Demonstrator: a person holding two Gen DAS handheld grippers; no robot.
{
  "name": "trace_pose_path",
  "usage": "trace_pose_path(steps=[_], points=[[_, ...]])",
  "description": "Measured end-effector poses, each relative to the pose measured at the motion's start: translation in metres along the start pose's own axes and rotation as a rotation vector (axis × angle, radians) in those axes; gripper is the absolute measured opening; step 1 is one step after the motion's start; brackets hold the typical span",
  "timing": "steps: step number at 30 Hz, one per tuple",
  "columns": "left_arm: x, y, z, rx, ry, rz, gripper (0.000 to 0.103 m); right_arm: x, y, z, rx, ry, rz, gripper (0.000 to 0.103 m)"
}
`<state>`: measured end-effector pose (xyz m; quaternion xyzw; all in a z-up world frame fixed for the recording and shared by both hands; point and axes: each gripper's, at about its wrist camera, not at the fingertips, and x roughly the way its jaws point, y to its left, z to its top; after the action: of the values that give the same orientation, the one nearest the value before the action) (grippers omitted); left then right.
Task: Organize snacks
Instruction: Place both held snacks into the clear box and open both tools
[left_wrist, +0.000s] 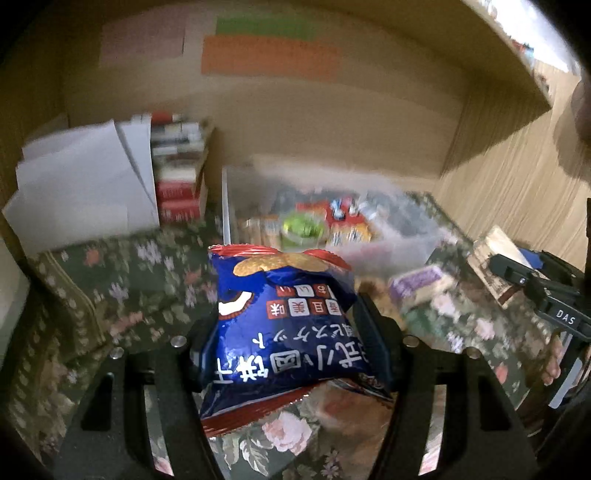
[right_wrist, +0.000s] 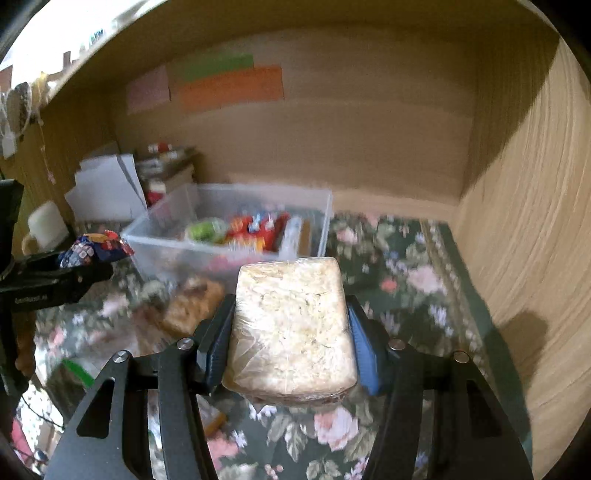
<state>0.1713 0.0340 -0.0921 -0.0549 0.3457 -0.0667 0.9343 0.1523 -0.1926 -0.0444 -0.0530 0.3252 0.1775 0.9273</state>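
Note:
My left gripper (left_wrist: 291, 332) is shut on a blue and red snack bag (left_wrist: 284, 325) with Japanese print, held above the floral cloth. It also shows at the left of the right wrist view (right_wrist: 94, 251). My right gripper (right_wrist: 291, 332) is shut on a clear-wrapped pale rice-cracker block (right_wrist: 291, 328). A clear plastic bin (right_wrist: 147, 240) with several colourful snacks stands ahead of both grippers; it also shows in the left wrist view (left_wrist: 399, 243). The right gripper shows at the right edge of the left wrist view (left_wrist: 535, 291).
Loose snack packs lie on the floral cloth: a purple one (left_wrist: 417, 284) and a brown one (right_wrist: 192, 302). A white box (left_wrist: 85, 192) and stacked red boxes (left_wrist: 177, 184) stand at the back left. A white mug (right_wrist: 46, 225) stands left. Wooden walls (right_wrist: 535, 240) enclose the shelf.

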Motion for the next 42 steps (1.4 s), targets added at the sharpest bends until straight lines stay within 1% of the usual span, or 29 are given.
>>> trace_pose_path(steps=[5,11,16,22,25,30,36,42], points=[[-0.011,-0.002,0.021,0.001,-0.061,0.009,0.065,-0.006,0.007,0.024,-0.024,-0.064,0.005,0.053],[-0.015,-0.003,0.046,-0.003,-0.116,0.017,0.065,-0.006,0.018,0.047,-0.041,-0.113,0.024,0.053],[-0.012,-0.005,0.064,0.004,-0.146,0.031,0.065,0.007,0.023,0.063,-0.039,-0.122,0.046,0.053],[0.003,-0.006,0.079,0.007,-0.148,0.048,0.065,0.028,0.027,0.079,-0.04,-0.113,0.051,0.053],[0.014,-0.004,0.083,0.006,-0.135,0.054,0.065,0.043,0.027,0.085,-0.041,-0.094,0.047,0.053],[0.043,0.002,0.087,0.003,-0.091,0.061,0.065,0.073,0.027,0.088,-0.035,-0.035,0.048,0.053],[0.075,0.009,0.087,-0.006,-0.032,0.066,0.065,0.109,0.026,0.086,-0.031,0.051,0.051,0.053],[0.094,0.01,0.085,-0.003,-0.009,0.064,0.065,0.133,0.026,0.08,-0.039,0.125,0.062,0.053]])
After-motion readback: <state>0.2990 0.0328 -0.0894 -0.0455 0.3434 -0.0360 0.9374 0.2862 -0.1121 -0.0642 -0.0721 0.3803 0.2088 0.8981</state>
